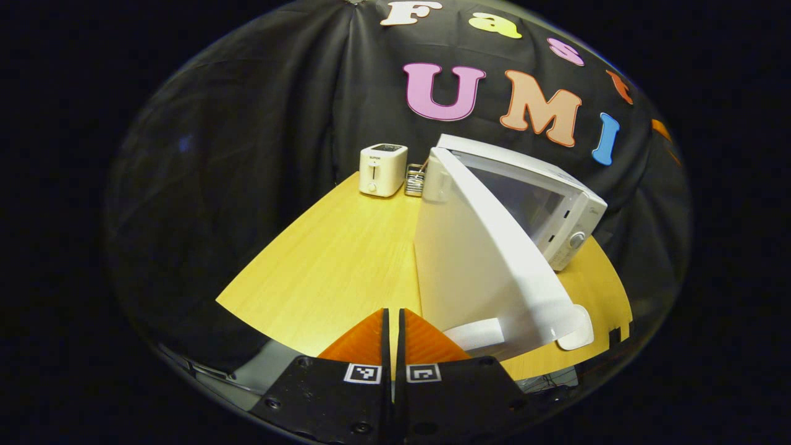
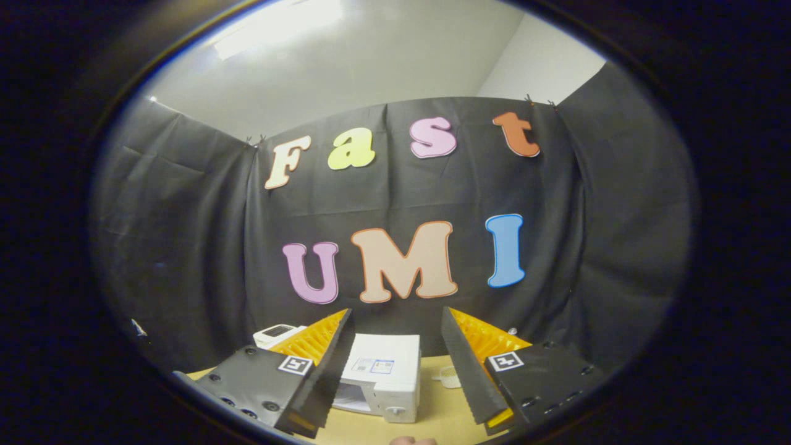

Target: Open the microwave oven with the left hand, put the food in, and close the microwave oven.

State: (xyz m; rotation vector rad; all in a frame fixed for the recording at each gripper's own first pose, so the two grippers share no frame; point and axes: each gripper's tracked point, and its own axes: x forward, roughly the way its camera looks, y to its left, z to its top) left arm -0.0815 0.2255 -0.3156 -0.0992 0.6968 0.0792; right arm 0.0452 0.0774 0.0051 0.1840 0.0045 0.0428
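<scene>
In the left gripper view, the left gripper (image 1: 393, 327) is closed to a thin slit and holds nothing. It sits at the near edge of the desk (image 1: 327, 266). The microwave oven (image 1: 544, 204) stands toward the desk's far right corner, beyond and to the right of the fingers. Its door (image 1: 476, 266) is swung open toward the gripper, just beside the fingertips but apart from them. A toaster (image 1: 383, 170) stands at the far edge.

In the right gripper view, the right gripper (image 2: 395, 358) is wide open and empty, raised above the desk. The microwave oven (image 2: 383, 377) appears between its fingers, farther off.
</scene>
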